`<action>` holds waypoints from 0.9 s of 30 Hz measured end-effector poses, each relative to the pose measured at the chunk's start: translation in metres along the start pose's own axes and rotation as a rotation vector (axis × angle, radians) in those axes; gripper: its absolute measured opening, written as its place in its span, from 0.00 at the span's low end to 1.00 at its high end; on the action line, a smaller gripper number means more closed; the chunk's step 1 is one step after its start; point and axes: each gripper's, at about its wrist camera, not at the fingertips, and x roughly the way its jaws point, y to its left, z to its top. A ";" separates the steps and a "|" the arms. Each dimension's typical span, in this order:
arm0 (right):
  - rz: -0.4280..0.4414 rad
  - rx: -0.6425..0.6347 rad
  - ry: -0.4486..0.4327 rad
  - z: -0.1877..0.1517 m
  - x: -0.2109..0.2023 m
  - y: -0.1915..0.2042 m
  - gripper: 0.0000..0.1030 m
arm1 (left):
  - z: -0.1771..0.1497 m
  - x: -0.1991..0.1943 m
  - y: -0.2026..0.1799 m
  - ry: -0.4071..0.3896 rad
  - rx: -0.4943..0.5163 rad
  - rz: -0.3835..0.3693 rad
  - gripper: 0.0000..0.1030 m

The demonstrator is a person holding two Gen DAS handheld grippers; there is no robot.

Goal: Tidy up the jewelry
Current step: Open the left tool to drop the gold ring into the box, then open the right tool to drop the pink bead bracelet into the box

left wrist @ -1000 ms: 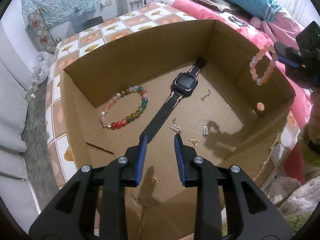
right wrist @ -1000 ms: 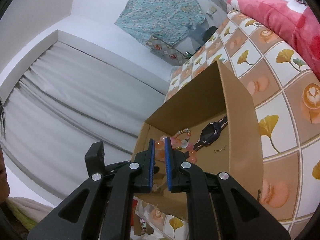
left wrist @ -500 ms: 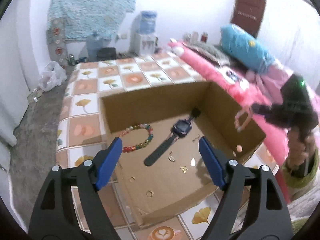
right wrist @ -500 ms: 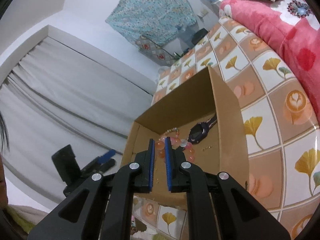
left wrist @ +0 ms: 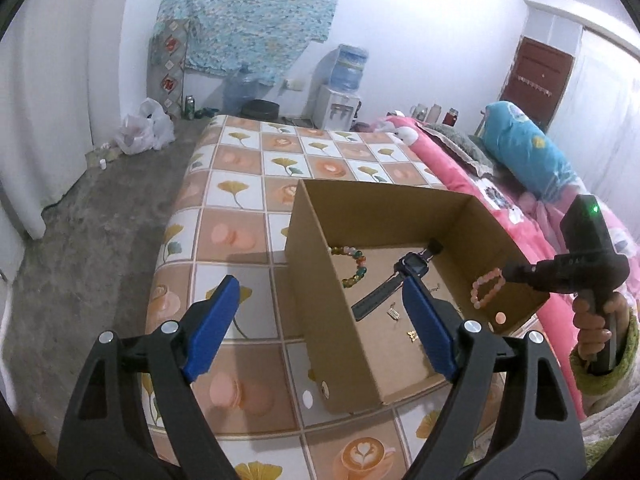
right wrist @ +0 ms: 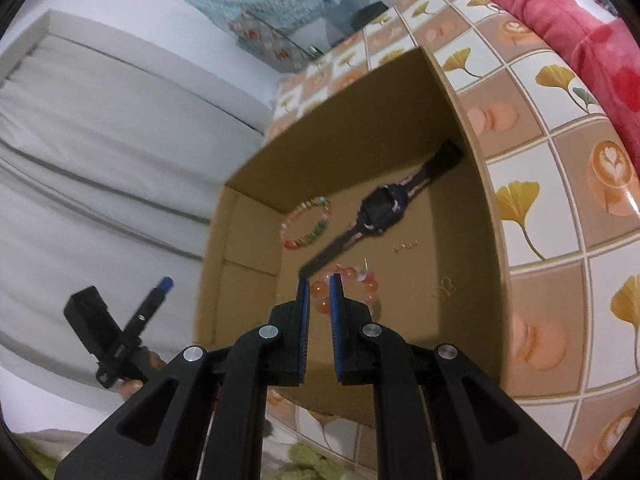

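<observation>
We saw even, cool indoor light on white walls, with soft shadows beside the cardboard box [left wrist: 320,300]. Both fisheye views bent straight lines hard near their dark round rims. The right wrist view was smeared by motion blur; the left stayed fairly sharp.

It was a home bedroom: a bed [left wrist: 480,168] with pink bedding, a blue pillow [left wrist: 528,148], and a water dispenser [left wrist: 340,92].

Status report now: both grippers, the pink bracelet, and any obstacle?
Left gripper open, empty, jaws just opened. Right gripper shut on pink bracelet, held over cardboard box. Watch and multicolour bracelet lie below.
</observation>
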 end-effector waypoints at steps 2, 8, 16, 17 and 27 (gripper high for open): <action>-0.045 -0.009 0.024 -0.001 0.002 0.003 0.10 | -0.002 0.002 0.004 0.000 -0.006 -0.006 0.77; -0.222 -0.038 0.104 -0.001 0.023 0.011 0.11 | -0.008 0.007 0.005 0.003 -0.002 -0.018 0.78; -0.277 -0.065 0.057 -0.006 0.023 0.021 0.11 | -0.012 0.005 -0.001 0.003 0.016 -0.037 0.79; -0.274 -0.062 0.046 -0.007 0.020 0.022 0.11 | -0.013 0.004 -0.002 0.003 0.019 -0.039 0.79; -0.210 -0.114 -0.130 -0.021 -0.029 0.042 0.23 | -0.014 -0.014 -0.029 -0.039 0.057 -0.065 0.82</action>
